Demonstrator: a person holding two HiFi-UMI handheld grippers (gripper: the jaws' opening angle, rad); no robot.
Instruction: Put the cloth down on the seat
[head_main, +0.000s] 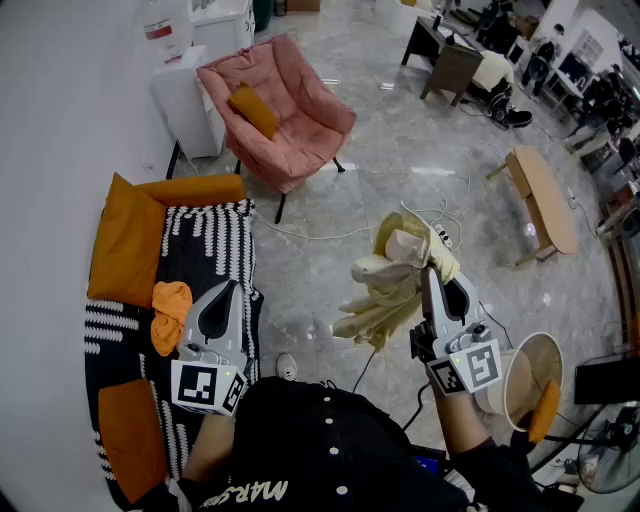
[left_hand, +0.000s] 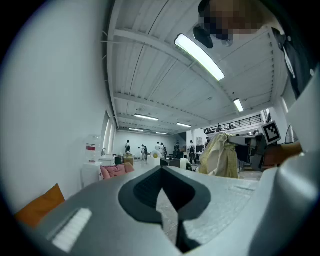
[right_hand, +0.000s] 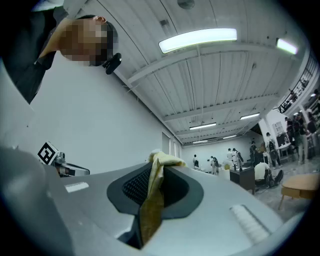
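Right tool (head_main: 432, 278), jaws clamped on the pale yellow cloth (head_main: 385, 295), holds it in mid-air beside the black-and-white patterned seat (head_main: 212, 240); left tool (head_main: 238, 288) closed, empty; carrying step, next likely leftward, down, then release.

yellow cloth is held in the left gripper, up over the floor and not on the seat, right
Not quite: the yellow cloth is in the right gripper, not the left. The right gripper view shows it pinched between the jaws. The left gripper is shut on nothing. The rest holds: it hangs over the floor, off the seat.
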